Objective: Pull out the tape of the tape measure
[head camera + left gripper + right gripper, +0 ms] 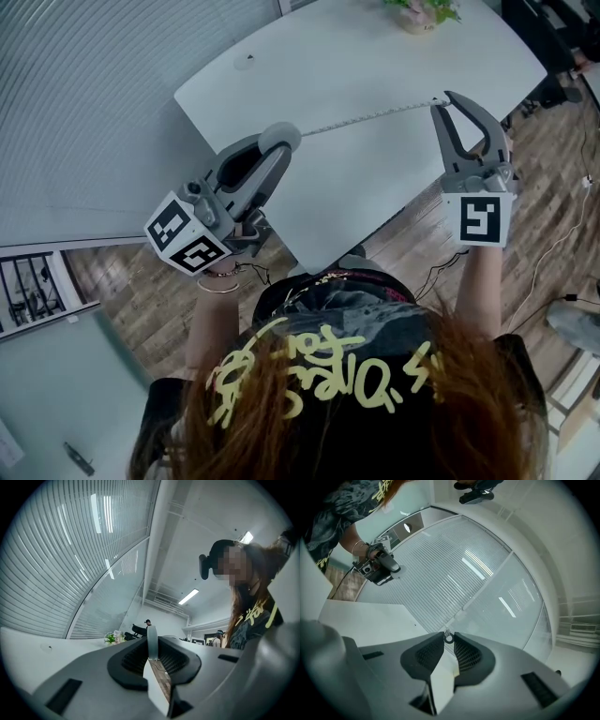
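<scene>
White table (375, 187), curved along its edges, fills the middle of the head view over a floor of brown wooden planks (122, 281). A wall of pale slatted blinds (84, 112) stands off its left edge, and a small potted green plant (422, 11) stands at its far edge.

By the table's left edge, the left gripper (274, 145) has its dark pads clamped on the flat, round, pale grey case of the tape measure (152, 641), seen edge-on between them. Over the right edge, the right gripper (443, 100) has its jaws nearly together, pinching the small dark ring (448, 638) at the tape's free end. Between the two, the narrow white tape (366, 117) runs in a straight line above the table.

The tape looks partly drawn out, and the step in hand is probably to lengthen that span. To do it well:

- Keep the case pinched firmly and held in place.
- Draw the ring end away along the line the tape already makes, so that it leaves the case without twisting.
- Pull steadily, because the ring is a small hold and a jerk could pull it from the pads.
- Keep both hands at about the same height over the table, which should help the tape stay flat.
</scene>
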